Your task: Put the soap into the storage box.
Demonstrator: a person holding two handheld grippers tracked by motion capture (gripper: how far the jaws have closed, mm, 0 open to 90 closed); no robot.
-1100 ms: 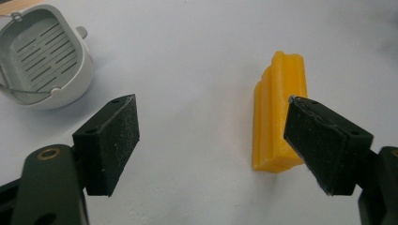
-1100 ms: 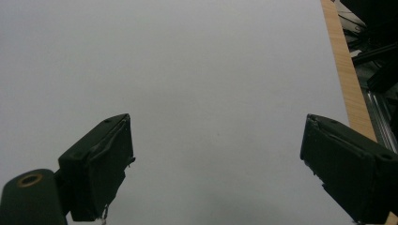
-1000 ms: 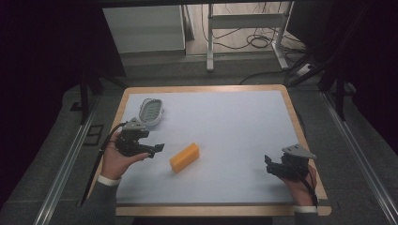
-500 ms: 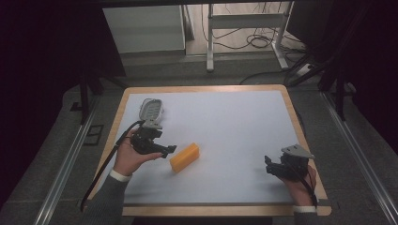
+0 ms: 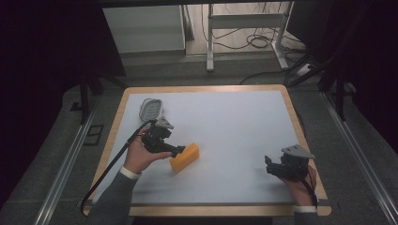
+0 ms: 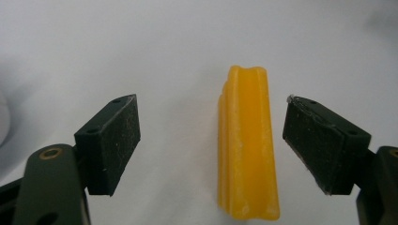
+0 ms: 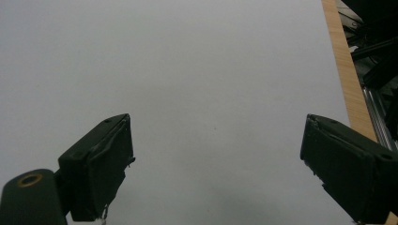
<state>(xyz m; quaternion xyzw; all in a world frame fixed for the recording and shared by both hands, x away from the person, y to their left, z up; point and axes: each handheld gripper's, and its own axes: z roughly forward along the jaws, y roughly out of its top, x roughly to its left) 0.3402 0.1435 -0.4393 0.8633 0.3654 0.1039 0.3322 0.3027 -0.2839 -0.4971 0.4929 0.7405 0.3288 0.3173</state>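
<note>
Yellow block [image 6: 247, 150] between open left claw [image 6: 213, 140]

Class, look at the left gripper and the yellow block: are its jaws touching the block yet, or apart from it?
Apart. The left gripper view shows the left gripper open around the yellow block, with white table visible between each pad and the block.

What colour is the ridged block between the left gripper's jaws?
Yellow-orange: the ridged rectangular block shows best in the left gripper view.
</note>
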